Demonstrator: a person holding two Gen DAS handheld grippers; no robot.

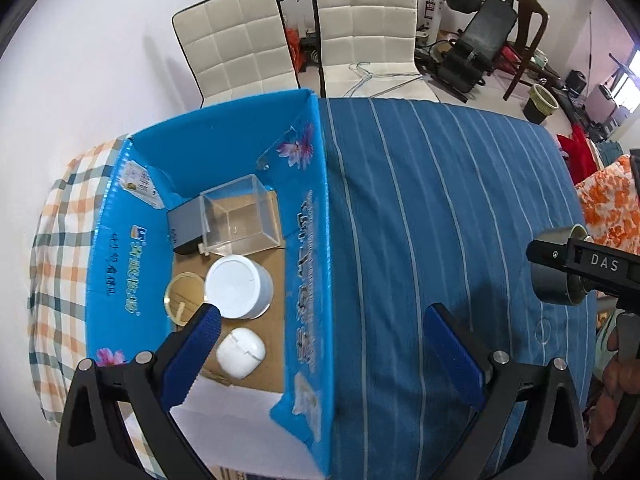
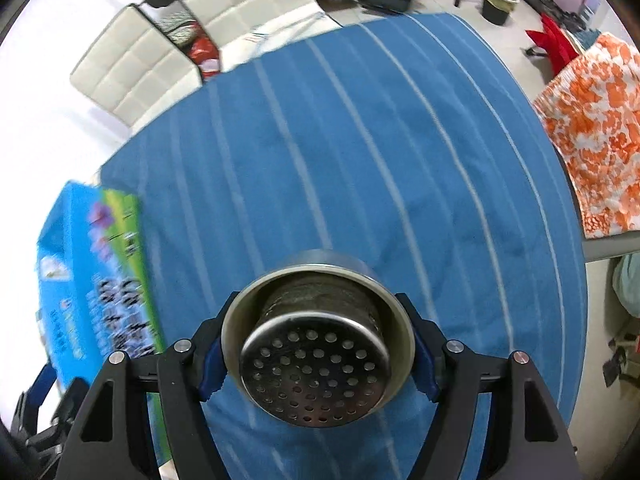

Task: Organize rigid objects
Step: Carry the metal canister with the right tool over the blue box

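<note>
Right hand-held gripper (image 2: 316, 356) clenched on round perforated steel strainer cup (image 2: 316, 364), held above striped blue bench (image 2: 360, 160) | left hand-held gripper (image 1: 320, 356) released, over blue cardboard box (image 1: 316, 240) | judged rigid, light, slick; grip rim sides

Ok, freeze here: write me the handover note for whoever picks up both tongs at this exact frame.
Left tongs: open, empty, hovering at the blue box's right wall.
Right tongs: shut on the metal strainer cup, held above the striped blue cloth, right of the box.
Already in the box: clear plastic case, grey block, white jar, gold-rimmed lid, white earbud case.
Left to do: carry the strainer cup over and set it in the box, likely in the free space near the right wall. No other loose items show on the cloth.
</note>
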